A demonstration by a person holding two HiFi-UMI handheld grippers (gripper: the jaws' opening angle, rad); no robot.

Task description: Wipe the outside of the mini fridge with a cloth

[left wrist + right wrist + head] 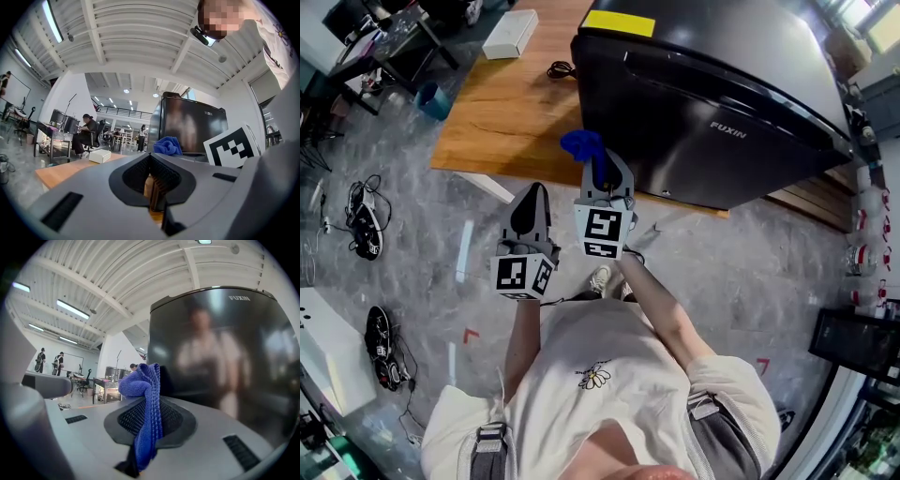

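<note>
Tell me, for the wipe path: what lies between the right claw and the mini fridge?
Only the blue cloth held in the right claw; beyond it, bare air to the mini fridge, per the right gripper view.

a grey marbled floor (412, 216) is spreading out around a wooden table (516, 103), where a white box (510, 34) and a coiled black cable (560, 68) are lying at the far end. shoes (366, 230) are sitting on the floor to the left. overhead, tube lights (52, 21) are glowing along a white ribbed ceiling (131, 42), and someone (86, 133) is sitting at a far desk (51, 140).
</note>
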